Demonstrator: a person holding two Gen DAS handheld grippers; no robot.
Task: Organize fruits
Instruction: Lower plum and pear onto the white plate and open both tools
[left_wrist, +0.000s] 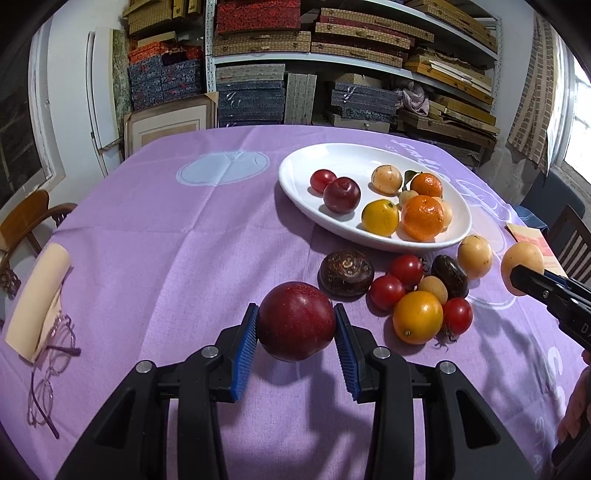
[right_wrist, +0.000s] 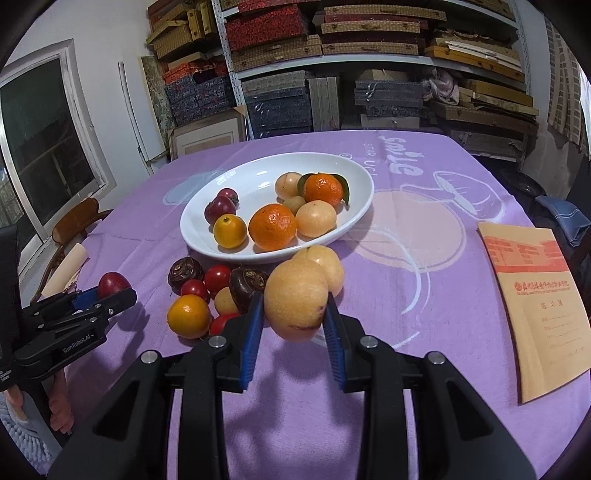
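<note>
My left gripper (left_wrist: 296, 325) is shut on a dark red plum (left_wrist: 296, 321), held just above the purple cloth. The same plum (right_wrist: 113, 283) shows at the left of the right wrist view. My right gripper (right_wrist: 294, 312) is shut on a pale yellow fruit (right_wrist: 295, 299), lifted off the cloth; that yellow fruit (left_wrist: 521, 266) also shows at the right of the left wrist view. A white oval plate (left_wrist: 295, 162) holds two tangerines, two red plums, an orange-yellow fruit and pale yellow fruits. Loose fruits (left_wrist: 417, 315) lie in a cluster in front of the plate.
A second pale yellow fruit (right_wrist: 327, 267) lies just behind the held one. An orange booklet (right_wrist: 535, 295) lies at the right. Purple glasses (left_wrist: 51, 365) and a rolled paper (left_wrist: 37, 299) lie at the left table edge. Wooden chairs (left_wrist: 26, 221) stand around; shelves of boxes behind.
</note>
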